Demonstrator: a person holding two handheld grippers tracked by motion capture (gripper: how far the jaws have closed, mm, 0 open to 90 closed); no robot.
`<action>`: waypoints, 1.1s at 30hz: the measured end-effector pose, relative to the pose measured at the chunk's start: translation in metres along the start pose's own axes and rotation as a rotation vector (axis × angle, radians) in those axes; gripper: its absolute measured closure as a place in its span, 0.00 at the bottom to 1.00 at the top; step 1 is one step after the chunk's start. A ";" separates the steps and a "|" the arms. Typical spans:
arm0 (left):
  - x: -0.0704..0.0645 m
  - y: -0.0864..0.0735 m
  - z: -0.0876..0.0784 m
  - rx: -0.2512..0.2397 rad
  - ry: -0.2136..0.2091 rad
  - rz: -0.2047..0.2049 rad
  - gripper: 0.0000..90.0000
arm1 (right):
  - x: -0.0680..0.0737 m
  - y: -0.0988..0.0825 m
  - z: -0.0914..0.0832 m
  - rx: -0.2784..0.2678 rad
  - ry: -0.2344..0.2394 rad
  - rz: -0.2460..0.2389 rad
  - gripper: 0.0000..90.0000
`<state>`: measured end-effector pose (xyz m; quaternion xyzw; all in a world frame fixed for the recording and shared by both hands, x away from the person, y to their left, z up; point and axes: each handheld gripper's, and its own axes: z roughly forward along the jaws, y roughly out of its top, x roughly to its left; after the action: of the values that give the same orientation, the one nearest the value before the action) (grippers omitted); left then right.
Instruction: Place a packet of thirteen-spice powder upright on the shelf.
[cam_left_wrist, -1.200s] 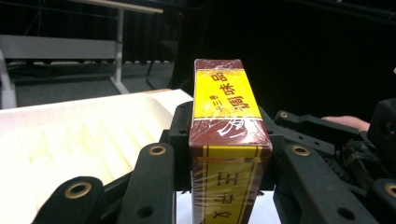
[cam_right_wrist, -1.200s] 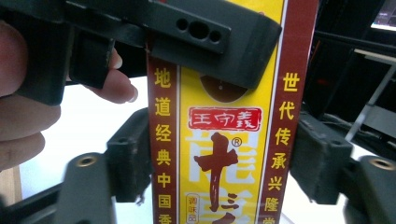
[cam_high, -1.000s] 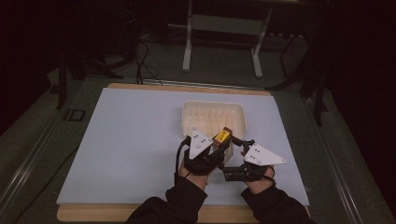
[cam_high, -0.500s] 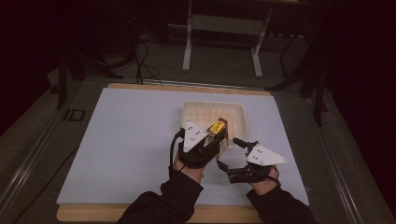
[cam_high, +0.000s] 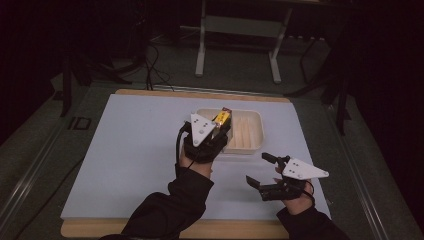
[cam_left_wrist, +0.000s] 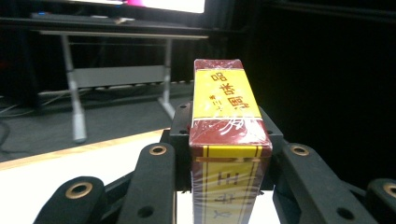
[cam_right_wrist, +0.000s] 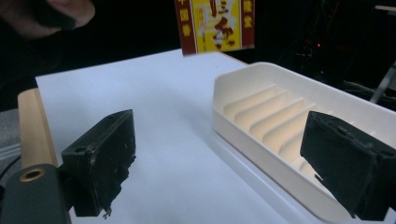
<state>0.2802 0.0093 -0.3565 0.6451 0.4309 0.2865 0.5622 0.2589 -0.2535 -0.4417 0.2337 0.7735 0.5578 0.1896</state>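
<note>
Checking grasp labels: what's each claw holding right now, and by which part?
Left claw is shut on the red-and-yellow box, gripping its long sides near one end. Right claw is open, holding nothing, beside the white tray.

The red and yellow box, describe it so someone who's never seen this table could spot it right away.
On the white mat, find the ribbed cream tray near the far edge. The box is held up over the tray's left end in the shut left gripper. It is the only brightly coloured thing: dark red ends, a yellow band with printed characters, glossy wrap.
</note>
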 end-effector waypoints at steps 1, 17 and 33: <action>0.001 0.000 0.002 0.008 0.008 -0.008 0.77 | 0.000 -0.001 -0.002 -0.002 -0.007 -0.002 0.11; 0.027 -0.010 0.029 -0.033 0.226 0.029 0.77 | 0.013 -0.009 -0.019 0.041 -0.009 -0.048 0.11; 0.050 -0.042 0.065 -0.090 0.309 0.045 0.77 | 0.011 -0.012 -0.019 0.039 0.012 -0.029 0.12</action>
<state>0.3490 0.0216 -0.4162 0.5771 0.4845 0.4137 0.5111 0.2372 -0.2652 -0.4474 0.2230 0.7886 0.5412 0.1885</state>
